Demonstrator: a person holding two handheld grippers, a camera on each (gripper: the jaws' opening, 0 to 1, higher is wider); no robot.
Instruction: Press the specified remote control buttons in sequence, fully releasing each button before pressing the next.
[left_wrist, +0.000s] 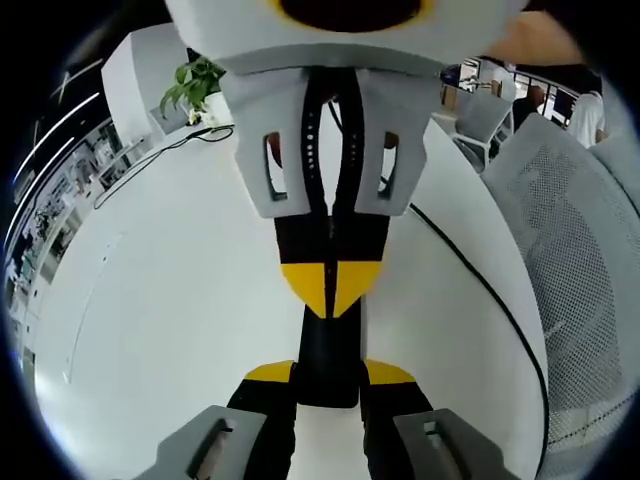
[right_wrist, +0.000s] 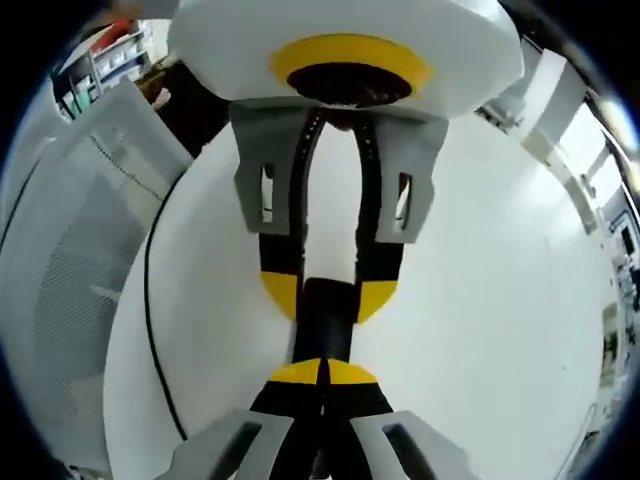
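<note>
White round table (left_wrist: 160, 330), black cable (left_wrist: 490, 290) trailing along its edge; potted plant (left_wrist: 192, 88) at far side

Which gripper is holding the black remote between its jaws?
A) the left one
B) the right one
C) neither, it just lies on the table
A. In the left gripper view, the left gripper has its yellow-tipped jaws apart with the remote clamped between them, while the right gripper comes in from the top with its jaws shut together, tips at the remote's end.
</note>
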